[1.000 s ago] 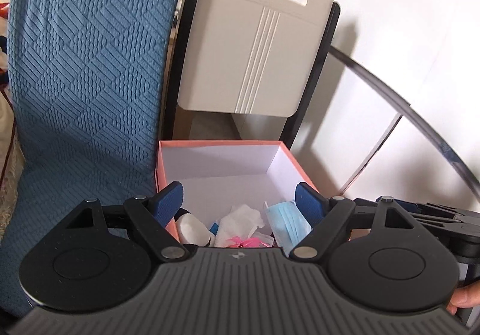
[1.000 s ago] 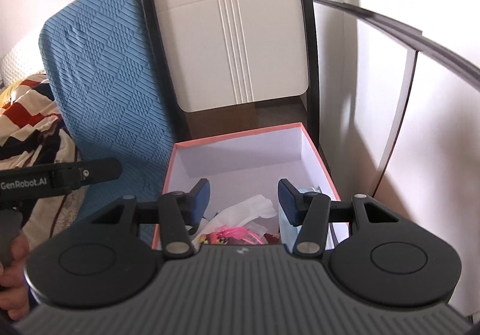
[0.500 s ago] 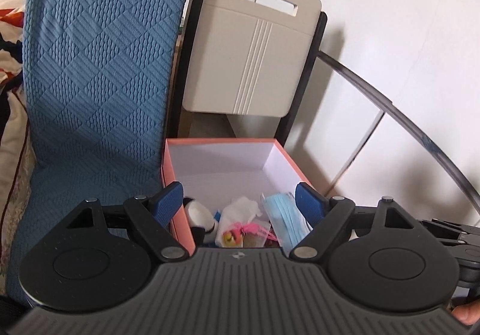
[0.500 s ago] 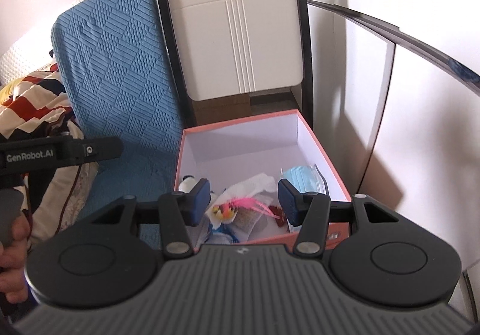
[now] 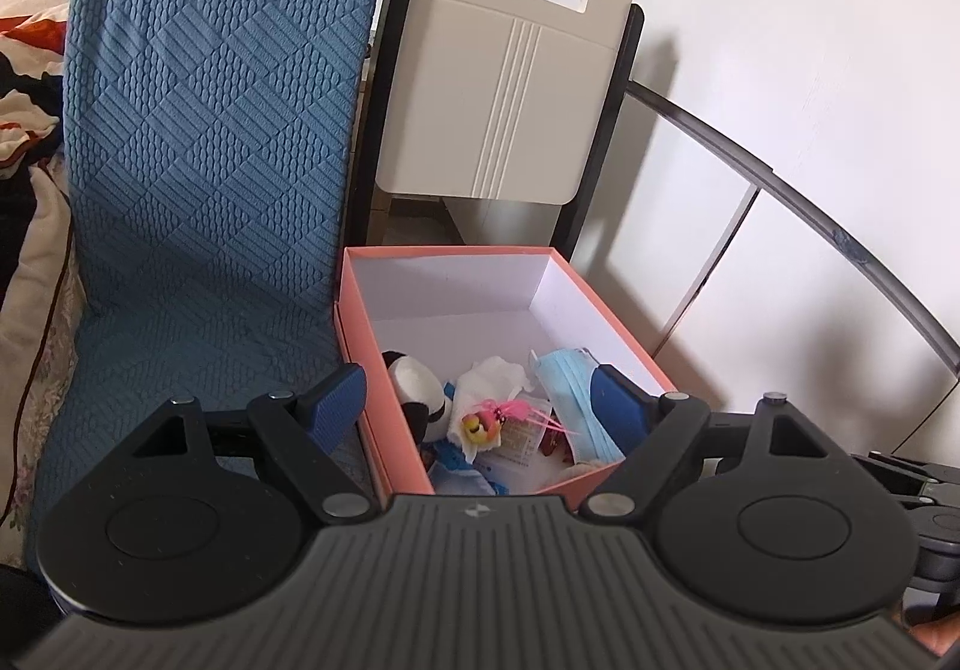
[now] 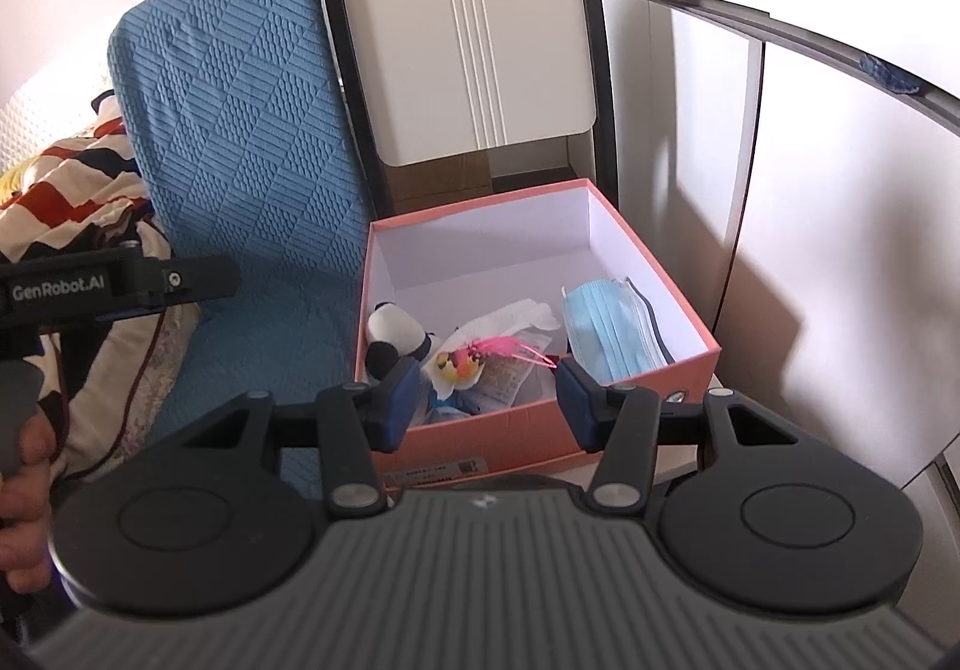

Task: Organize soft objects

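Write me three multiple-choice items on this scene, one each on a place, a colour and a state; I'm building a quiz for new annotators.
1. Where does the pale blue pleated face mask lie?
A. On the blue quilted cushion
B. Inside the pink cardboard box with white lining, against its right wall
C. On the floor beside the box

2. What colour is the outside of the pink cardboard box?
A. Salmon pink
B. Green
C. Black

3. In what state is the right hand-held gripper?
A. Shut on the mask
B. Shut on the small black-and-white panda plush
C. Open, holding nothing

Answers: 1 B, the mask leans on the right inner wall in the right wrist view. 2 A, the outer walls and rim are pink. 3 C, its blue pads stand apart near the box's front wall with nothing between them; the panda plush lies untouched in the box.
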